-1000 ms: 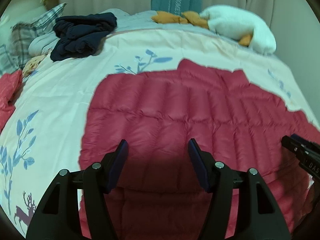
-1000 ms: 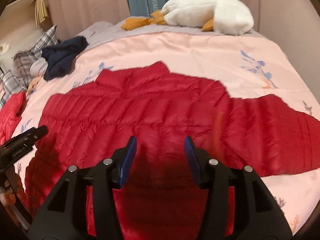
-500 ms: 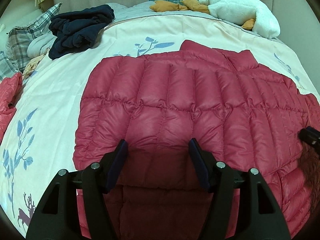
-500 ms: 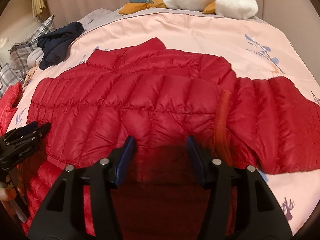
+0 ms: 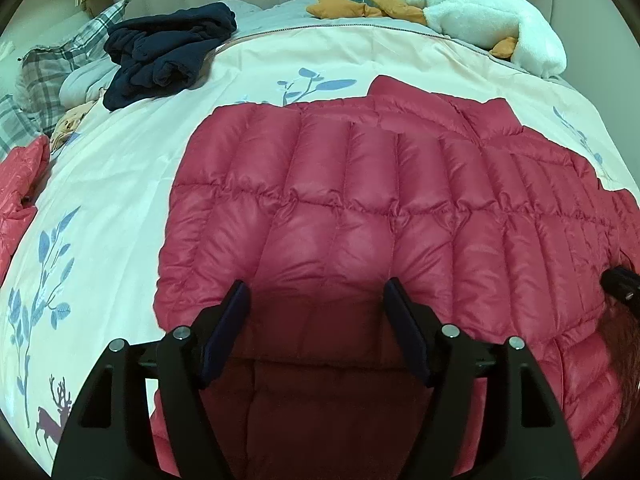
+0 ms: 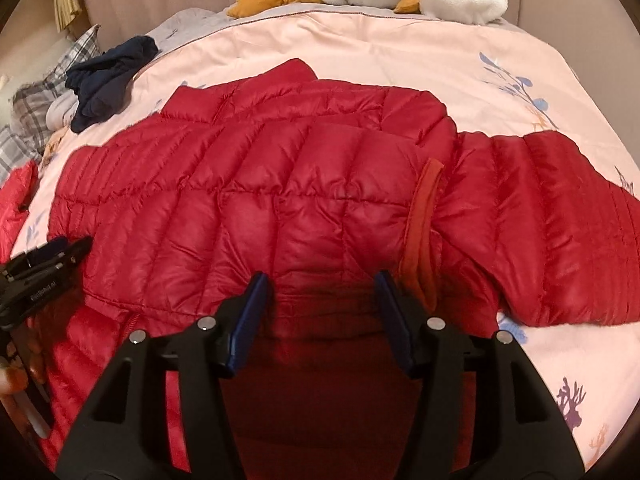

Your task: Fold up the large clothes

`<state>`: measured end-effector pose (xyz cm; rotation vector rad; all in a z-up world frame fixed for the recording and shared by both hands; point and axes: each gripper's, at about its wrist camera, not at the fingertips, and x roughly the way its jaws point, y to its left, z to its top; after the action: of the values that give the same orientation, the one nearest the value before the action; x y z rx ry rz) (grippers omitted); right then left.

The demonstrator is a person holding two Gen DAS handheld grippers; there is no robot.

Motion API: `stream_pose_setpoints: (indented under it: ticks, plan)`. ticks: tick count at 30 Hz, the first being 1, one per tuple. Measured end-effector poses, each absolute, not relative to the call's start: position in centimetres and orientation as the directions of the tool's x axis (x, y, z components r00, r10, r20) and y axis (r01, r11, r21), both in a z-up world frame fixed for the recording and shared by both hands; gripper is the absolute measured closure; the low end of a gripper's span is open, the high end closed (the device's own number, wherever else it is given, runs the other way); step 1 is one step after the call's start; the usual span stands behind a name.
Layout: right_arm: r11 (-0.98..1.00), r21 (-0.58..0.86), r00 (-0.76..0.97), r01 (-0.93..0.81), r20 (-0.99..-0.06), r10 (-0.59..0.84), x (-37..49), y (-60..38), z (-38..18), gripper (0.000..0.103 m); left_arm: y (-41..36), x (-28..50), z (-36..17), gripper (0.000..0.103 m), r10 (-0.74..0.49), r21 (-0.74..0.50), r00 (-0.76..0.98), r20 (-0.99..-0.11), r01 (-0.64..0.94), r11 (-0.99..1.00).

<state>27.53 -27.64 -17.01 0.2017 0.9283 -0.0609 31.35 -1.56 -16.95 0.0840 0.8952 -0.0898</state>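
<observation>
A red quilted down jacket [image 5: 360, 208] lies spread on the pink duvet [image 5: 100, 200], collar toward the headboard. In the right wrist view the jacket [image 6: 280, 184] has one sleeve folded across its body, ending in an orange cuff lining [image 6: 422, 232]. The other sleeve [image 6: 560, 220] stretches out to the right. My left gripper [image 5: 316, 300] hovers open over the jacket's near left part, nothing between its fingers. My right gripper [image 6: 320, 292] is open just above the folded sleeve, beside the cuff. Each gripper shows at the edge of the other's view: left gripper [image 6: 44, 268], right gripper [image 5: 620, 284].
A crumpled navy garment [image 5: 168, 48] and plaid pillows [image 5: 48, 72] sit at the far left. A white plush toy [image 5: 492, 20] lies by the headboard. Another red garment [image 5: 20, 184] lies at the left edge of the bed. Bare duvet [image 6: 540, 360] shows at the near right.
The folded sleeve has settled flat across the jacket's body. Both grippers have moved closer to the jacket, still open.
</observation>
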Motion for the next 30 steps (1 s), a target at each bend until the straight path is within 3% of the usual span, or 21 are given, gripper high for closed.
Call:
stream_pose_setpoints:
  ticks: [3,30]
  plan:
    - [0.979,0.159,0.622,0.128,-0.781,0.046,26.8,-27.8,-16.3,0.042,-1.5,31.2,-17.2,0.028,-0.041,0.042,0.622,-0.782,0.118,0.992]
    - [0.985,0.145,0.584,0.097,-0.809,0.062,26.7,-27.8,-17.9,0.04,-1.0,30.5,-17.5,0.023,0.004,0.074,0.612,-0.791,0.09,0.993]
